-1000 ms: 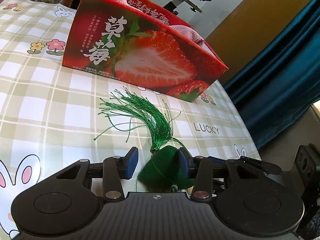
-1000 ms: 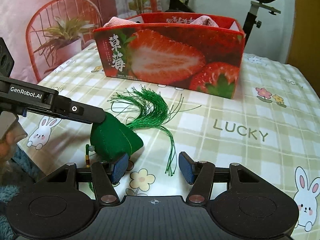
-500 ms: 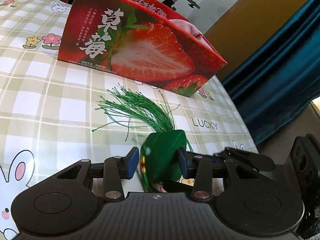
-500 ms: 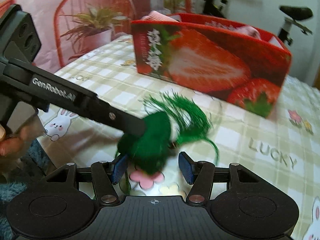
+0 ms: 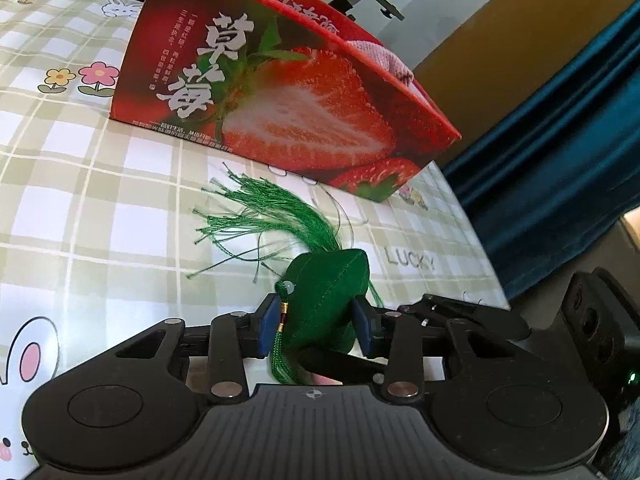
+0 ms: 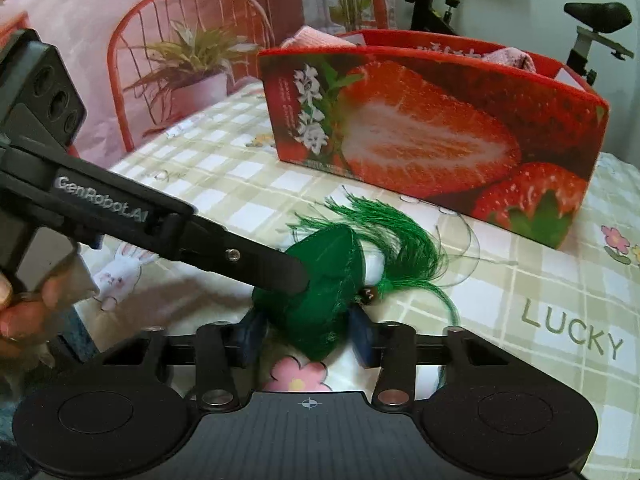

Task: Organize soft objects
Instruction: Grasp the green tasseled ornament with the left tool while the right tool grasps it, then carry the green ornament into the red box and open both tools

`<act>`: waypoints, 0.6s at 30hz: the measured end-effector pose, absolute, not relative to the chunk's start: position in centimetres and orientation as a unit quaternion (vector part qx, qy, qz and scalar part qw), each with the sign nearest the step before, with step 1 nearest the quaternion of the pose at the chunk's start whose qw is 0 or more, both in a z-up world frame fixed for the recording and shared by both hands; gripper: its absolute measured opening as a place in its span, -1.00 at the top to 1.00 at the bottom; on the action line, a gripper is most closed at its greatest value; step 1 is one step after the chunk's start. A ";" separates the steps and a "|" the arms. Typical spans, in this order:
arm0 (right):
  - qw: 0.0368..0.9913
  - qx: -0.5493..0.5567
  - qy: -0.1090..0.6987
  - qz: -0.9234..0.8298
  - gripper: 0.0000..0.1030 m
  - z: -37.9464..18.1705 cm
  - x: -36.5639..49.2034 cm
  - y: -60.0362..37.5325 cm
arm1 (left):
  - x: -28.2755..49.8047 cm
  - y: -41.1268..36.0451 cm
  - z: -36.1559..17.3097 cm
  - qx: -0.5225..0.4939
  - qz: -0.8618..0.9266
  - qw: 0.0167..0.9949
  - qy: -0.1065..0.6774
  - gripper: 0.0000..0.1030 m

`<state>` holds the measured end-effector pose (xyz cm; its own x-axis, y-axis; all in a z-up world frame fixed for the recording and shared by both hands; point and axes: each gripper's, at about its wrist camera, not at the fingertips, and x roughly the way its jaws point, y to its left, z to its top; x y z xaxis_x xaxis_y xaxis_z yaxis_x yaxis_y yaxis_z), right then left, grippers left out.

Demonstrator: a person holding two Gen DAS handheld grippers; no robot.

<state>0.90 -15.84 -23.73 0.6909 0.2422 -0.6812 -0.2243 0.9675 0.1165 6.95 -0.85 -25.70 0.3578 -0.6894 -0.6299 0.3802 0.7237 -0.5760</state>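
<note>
A green stuffed sachet (image 5: 324, 288) with a long green tassel (image 5: 272, 216) hangs just above the checked tablecloth. My left gripper (image 5: 316, 326) is closing on it, its blue pads pressed to both sides. In the right wrist view the same sachet (image 6: 320, 300) sits between the pads of my right gripper (image 6: 306, 338), which is also closing and meets its sides. One of the left gripper's fingers (image 6: 240, 256) reaches the sachet from the left. Behind stands the red strawberry box (image 5: 280, 112) (image 6: 420, 128) with pink cloth (image 5: 384, 56) inside.
The tablecloth (image 5: 80, 208) drops off at the right by a blue curtain (image 5: 560, 160). Beyond the table are a red wire chair (image 6: 160, 40), a potted plant (image 6: 192, 64) and an exercise bike (image 6: 592, 32). A person's hand (image 6: 20, 308) holds the left gripper.
The sachet has come up off the cloth and turned, dragging its tassel. My right gripper swung in around it, and both pairs of jaws have narrowed.
</note>
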 end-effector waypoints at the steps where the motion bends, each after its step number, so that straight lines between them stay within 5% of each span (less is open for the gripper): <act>1: 0.923 0.008 0.364 0.125 0.21 -23.5 0.9 -15.8 | 7.0 -0.8 -25.3 -0.168 -0.333 0.809 0.453 0.22; 18: 0.970 -0.062 0.199 0.126 0.20 -9.5 6.5 -17.0 | 11.8 -1.0 -10.2 -0.149 -0.366 0.875 0.279 0.22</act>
<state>6.48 -16.96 -9.51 0.8888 0.2205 -0.4018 -0.2697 0.9604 -0.0696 11.78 -1.04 -10.22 0.5754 -0.7243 -0.3799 0.5581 0.6873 -0.4650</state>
